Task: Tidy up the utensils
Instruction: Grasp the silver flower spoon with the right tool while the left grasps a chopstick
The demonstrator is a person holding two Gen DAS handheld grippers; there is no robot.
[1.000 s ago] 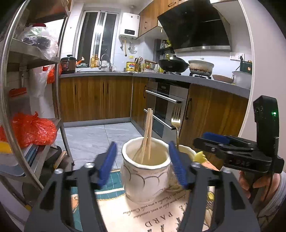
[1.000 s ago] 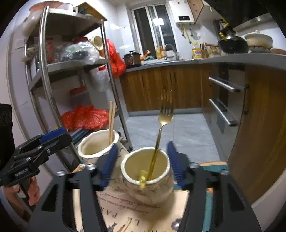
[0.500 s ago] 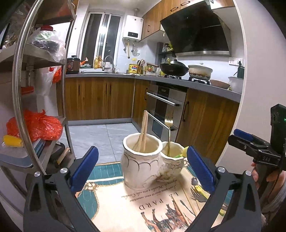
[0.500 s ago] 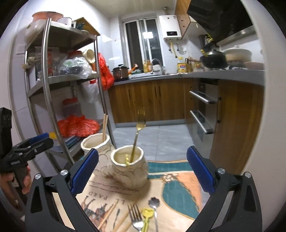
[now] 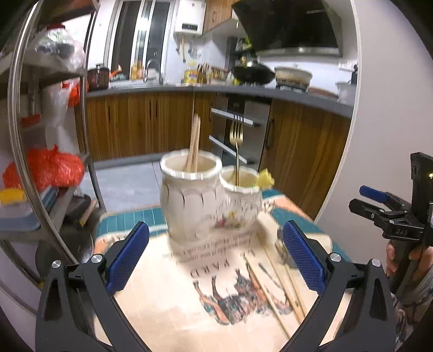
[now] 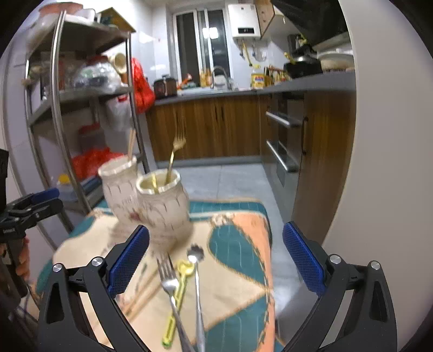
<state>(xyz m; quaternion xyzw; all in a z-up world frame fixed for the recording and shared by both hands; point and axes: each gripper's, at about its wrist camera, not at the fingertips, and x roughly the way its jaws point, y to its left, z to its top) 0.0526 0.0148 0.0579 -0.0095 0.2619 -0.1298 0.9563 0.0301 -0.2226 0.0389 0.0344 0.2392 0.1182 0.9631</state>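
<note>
While both grippers' jaws gape empty, two ribbed ceramic jars [image 5: 189, 200] touch, holding chopsticks [image 5: 193, 143].

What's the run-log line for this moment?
left gripper: open, empty | right gripper: open, empty | chopsticks in tall jar | gold fork in short jar | silver fork, spoon loose on mat

Dim indoor light, motion blur, fisheye

- Ahead of both grippers, wooden cabinets [image 5: 140, 124] run under a grey counter [image 6: 216, 93].
- Beyond that, a tall window [image 6: 201, 43] beside a white water heater [image 6: 245, 20].
- Grey tiled floor [image 6: 230, 184] below.
- A metal shelving rack [image 6: 81, 94] stands to the left.
- A built-in oven [image 5: 238, 127] sits to the right.
</note>
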